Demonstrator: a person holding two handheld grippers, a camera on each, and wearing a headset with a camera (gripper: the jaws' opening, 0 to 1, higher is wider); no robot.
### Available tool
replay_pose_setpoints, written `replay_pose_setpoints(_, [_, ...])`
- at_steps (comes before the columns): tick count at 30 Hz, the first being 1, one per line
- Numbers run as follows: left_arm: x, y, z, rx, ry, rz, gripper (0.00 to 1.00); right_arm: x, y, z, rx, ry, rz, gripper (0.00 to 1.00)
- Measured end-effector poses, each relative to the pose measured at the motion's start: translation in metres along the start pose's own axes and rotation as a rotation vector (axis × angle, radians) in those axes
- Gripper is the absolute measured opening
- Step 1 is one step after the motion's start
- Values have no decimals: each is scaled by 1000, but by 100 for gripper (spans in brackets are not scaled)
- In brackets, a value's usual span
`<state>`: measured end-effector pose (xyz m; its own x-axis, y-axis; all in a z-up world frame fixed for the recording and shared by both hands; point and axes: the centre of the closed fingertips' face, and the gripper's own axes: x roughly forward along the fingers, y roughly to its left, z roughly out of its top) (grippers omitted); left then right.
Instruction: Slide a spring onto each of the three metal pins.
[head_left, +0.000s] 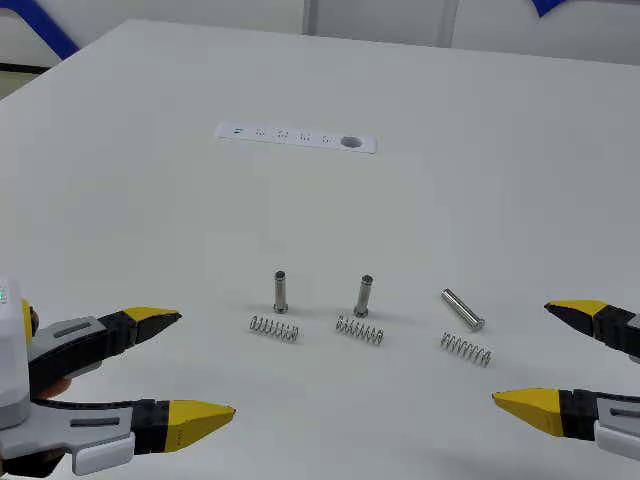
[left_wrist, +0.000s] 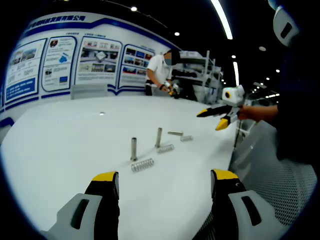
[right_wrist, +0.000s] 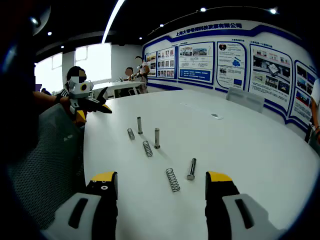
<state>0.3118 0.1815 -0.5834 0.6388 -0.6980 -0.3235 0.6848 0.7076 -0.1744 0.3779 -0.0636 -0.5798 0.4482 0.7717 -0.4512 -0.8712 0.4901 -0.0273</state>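
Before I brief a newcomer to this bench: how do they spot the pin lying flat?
On the white table, nearer than the socket strip, three metal pins form a row. It is the right-hand pin in the head view: it lies on its side; the others stand upright.

Wide white bench (head_left: 480, 180). The left pin (head_left: 280, 291) and middle pin (head_left: 364, 296) stand upright on it, and the right pin (head_left: 463, 309) lies flat. Just before each lies its own: left spring (head_left: 274, 328), middle spring (head_left: 360, 331), right spring (head_left: 466, 349). Farther back sits a flat white strip (head_left: 296, 138).
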Motion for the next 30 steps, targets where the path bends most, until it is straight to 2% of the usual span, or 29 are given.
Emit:
replay_pose_setpoints(7, [0,0,0,2,5,-9,76,0,1,1,14,2,-8,69])
replay_pose_setpoints(19, [3,-2,1,10,11,-21,76,0,-16,7,52,15,-59,58])
replay_pose_setpoints(25, [2,-2,2,14,17,-15,76,5,-28,14,45,24,-79,52])
replay_pose_setpoints(30, [2,-3,2,15,20,-12,75,15,-35,18,28,54,-86,45])
